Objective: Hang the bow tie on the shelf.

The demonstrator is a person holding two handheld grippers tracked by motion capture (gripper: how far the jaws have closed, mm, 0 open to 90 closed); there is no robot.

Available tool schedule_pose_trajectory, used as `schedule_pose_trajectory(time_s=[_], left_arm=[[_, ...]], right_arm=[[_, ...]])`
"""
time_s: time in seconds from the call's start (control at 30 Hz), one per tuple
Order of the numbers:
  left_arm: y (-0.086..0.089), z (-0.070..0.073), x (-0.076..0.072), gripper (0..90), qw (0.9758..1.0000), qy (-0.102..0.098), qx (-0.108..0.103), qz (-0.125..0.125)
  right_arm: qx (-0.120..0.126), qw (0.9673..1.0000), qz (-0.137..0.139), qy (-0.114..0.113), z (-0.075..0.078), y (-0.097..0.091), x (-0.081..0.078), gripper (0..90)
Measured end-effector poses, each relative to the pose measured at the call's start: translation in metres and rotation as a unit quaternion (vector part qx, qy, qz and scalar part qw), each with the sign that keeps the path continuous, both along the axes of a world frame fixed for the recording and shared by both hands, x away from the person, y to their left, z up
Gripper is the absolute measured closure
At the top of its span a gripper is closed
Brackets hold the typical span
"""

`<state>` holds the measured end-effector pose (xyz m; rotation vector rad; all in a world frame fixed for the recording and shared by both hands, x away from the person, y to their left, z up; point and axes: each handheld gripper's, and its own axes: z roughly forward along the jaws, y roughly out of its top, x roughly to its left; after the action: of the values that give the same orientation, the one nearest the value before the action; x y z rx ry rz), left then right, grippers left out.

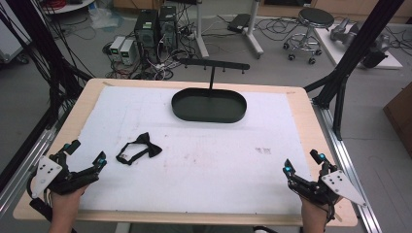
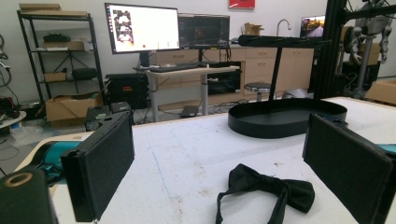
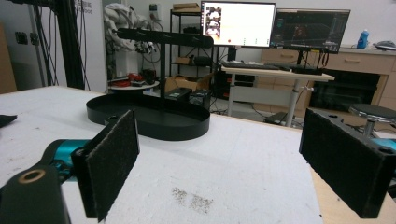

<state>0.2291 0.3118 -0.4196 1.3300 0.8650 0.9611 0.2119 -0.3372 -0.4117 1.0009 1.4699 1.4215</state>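
Two tongs [image 1: 86, 152] [image 1: 304, 162] agape, empty

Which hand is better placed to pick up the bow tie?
Left. The bow tie lies just ahead of the left tool, whose jaws are open, while the right tool sits across the table.

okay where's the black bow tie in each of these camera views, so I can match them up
High view: the bow tie lies left of centre on the white mat, ahead of the left hand-held gripper.
Left gripper view: bottom centre, between the open jaws.
Right gripper view: a black scrap at the left edge may be it; I cannot tell.
Shared landmark: the black oval tray with its T-shaped stand.
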Motion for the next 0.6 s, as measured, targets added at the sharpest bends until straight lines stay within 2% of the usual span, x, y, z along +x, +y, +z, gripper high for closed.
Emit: schedule_pose_trajectory(time_s=[0.23, 0.37, 0.5, 0.6], left_arm=[[-0.003, 0.001, 0.001, 9.4, 0.9999, 0.003, 0.003, -0.009], [-0.006, 0.003, 0.005, 9.9, 0.9994, 0.012, 0.004, -0.031], [-0.010, 0.004, 0.011, 14.3, 0.9975, 0.044, 0.023, -0.052], [-0.017, 0.002, 0.018, 14.3, 0.9934, 0.079, 0.056, -0.061]], right_arm=[[0.000, 1.0000, -0.001, 0.001, 0.000, 0.000, -0.001, 11.1], [0.000, 1.0000, -0.002, 0.002, 0.000, 0.000, -0.001, 11.1], [-0.003, 1.0000, -0.001, 0.003, -0.001, 0.000, 0.000, 11.1], [-0.004, 1.0000, -0.002, 0.005, -0.001, -0.001, 0.000, 11.1]])
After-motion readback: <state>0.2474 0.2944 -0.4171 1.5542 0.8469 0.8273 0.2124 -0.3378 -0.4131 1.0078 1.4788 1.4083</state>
